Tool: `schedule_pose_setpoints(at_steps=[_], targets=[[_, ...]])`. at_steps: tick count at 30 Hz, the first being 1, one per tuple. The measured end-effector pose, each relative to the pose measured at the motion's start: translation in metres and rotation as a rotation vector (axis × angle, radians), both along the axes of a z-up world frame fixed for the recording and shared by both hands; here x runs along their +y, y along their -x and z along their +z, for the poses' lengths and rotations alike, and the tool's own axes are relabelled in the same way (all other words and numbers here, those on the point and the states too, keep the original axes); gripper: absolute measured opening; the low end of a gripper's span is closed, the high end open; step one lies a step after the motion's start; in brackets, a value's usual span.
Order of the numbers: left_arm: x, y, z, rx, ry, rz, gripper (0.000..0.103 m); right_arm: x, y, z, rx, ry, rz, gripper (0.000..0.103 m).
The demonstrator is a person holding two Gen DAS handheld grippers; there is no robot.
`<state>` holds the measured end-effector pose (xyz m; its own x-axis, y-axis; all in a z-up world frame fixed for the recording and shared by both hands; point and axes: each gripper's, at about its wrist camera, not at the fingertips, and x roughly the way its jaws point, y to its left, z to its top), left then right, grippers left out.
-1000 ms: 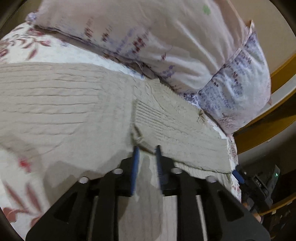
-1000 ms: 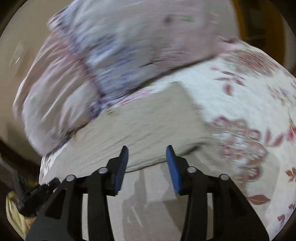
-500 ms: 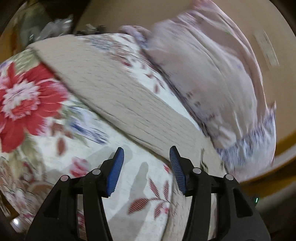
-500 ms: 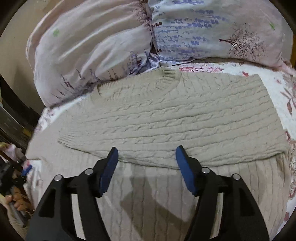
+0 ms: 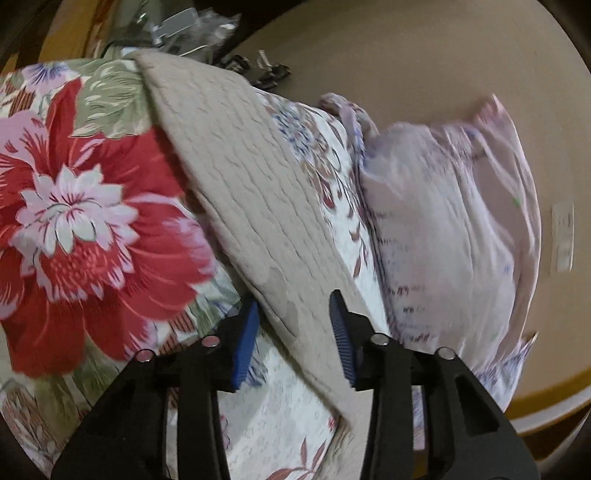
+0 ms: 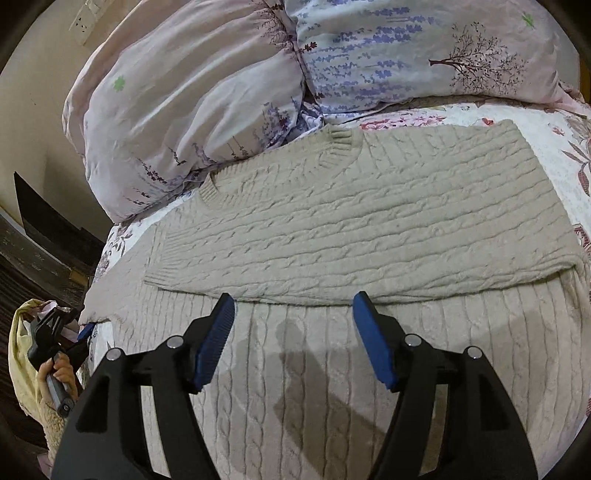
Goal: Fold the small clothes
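Observation:
A beige cable-knit sweater (image 6: 351, 229) lies flat on the bed with one side and sleeve folded over its body, neckline toward the pillows. My right gripper (image 6: 293, 312) is open and empty, hovering just above the sweater near the folded edge. In the left wrist view the sweater (image 5: 255, 206) shows as a long beige band running away along the bed. My left gripper (image 5: 293, 306) is open, its jaws on either side of the sweater's near edge, not closed on it. The left gripper also shows at the bed's left edge in the right wrist view (image 6: 83, 332).
Two floral pillows (image 6: 229, 92) lie against the wall just beyond the sweater; one also shows in the left wrist view (image 5: 450, 236). The bedsheet with a large red flower (image 5: 85, 229) spreads to the left. Clutter (image 5: 184, 29) sits past the far end of the bed.
My left gripper opened, let go of the folded sleeve and swung to the sweater's edge at the bed's side. My right gripper widened and settled over the sweater.

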<state>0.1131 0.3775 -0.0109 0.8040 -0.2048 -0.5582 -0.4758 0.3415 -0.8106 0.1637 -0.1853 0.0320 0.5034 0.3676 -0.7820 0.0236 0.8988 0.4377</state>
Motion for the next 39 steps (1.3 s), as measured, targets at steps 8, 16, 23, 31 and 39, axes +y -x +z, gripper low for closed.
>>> schedule_pose_setpoints(at_steps=[8,16,23,31,39], targets=[[0.022,0.006,-0.007,-0.001,0.033,0.076,0.025,-0.001,0.001,0.001,-0.006,-0.001,0.000,0.066],[0.028,0.001,-0.012,-0.017,0.037,0.085,0.005,-0.008,0.005,0.006,-0.030,0.000,-0.003,0.066],[0.012,-0.003,0.025,-0.110,-0.051,0.069,0.005,-0.019,0.008,0.012,-0.056,-0.010,-0.020,0.066],[-0.068,-0.033,0.090,-0.305,-0.148,-0.138,0.004,-0.033,0.013,0.016,-0.072,-0.019,-0.046,0.066],[-0.209,-0.070,0.115,-0.425,-0.208,-0.464,0.004,-0.049,0.016,0.017,-0.068,-0.023,-0.072,0.066]])
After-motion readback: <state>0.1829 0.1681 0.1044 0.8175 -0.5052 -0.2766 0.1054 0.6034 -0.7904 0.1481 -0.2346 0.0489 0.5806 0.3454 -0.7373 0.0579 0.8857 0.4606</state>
